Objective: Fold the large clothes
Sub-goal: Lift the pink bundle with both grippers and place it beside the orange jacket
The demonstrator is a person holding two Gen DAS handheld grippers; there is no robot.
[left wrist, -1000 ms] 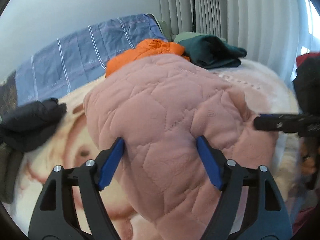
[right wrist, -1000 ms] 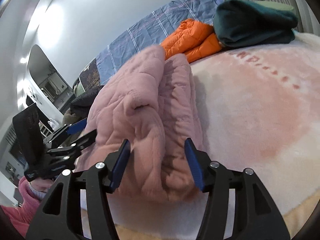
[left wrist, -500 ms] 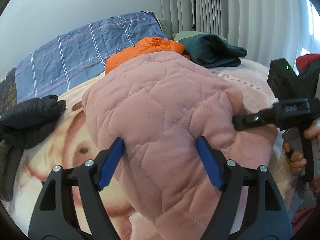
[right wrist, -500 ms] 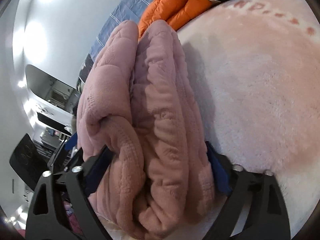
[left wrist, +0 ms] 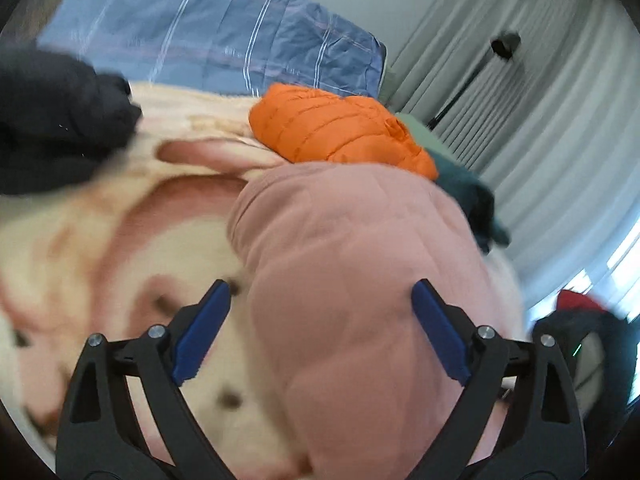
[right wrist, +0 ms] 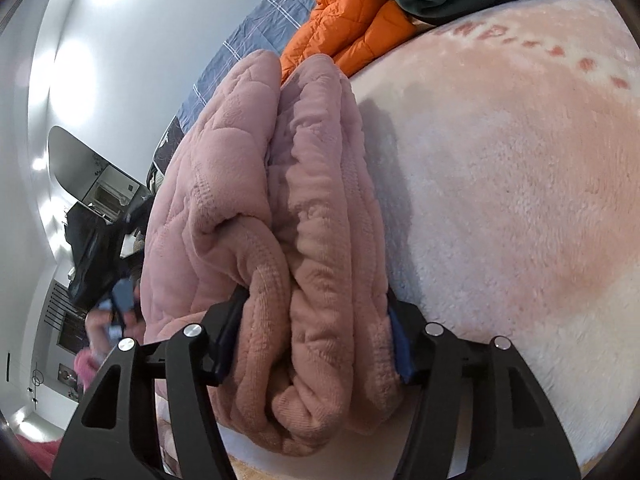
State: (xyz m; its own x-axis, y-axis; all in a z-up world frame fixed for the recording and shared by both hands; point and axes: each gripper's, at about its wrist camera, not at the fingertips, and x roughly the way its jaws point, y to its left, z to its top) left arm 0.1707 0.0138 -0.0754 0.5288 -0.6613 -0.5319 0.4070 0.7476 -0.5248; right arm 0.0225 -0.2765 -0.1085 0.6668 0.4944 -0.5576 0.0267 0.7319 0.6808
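A folded pink quilted garment point(left wrist: 352, 264) lies on the fleece blanket of a bed point(left wrist: 100, 248). My left gripper point(left wrist: 320, 332) is open, its right blue pad over the garment and its left pad over the blanket, with nothing held. In the right wrist view the same pink garment point(right wrist: 280, 208) shows as a thick folded bundle. My right gripper point(right wrist: 312, 340) is shut on the near end of that bundle, its two pads pressing the stacked layers from both sides.
An orange puffer jacket point(left wrist: 340, 128) and a dark green garment point(left wrist: 472, 196) lie at the far side of the bed; both show in the right wrist view too, the orange jacket point(right wrist: 352, 28) nearest. A black garment point(left wrist: 52, 116) lies at the left. A blue striped pillow point(left wrist: 216, 40) and grey curtains point(left wrist: 540, 100) stand behind.
My right gripper closed in on the bundle's end and shut on it. My left gripper swung left and tilted, so the garment now sits under its right pad only.
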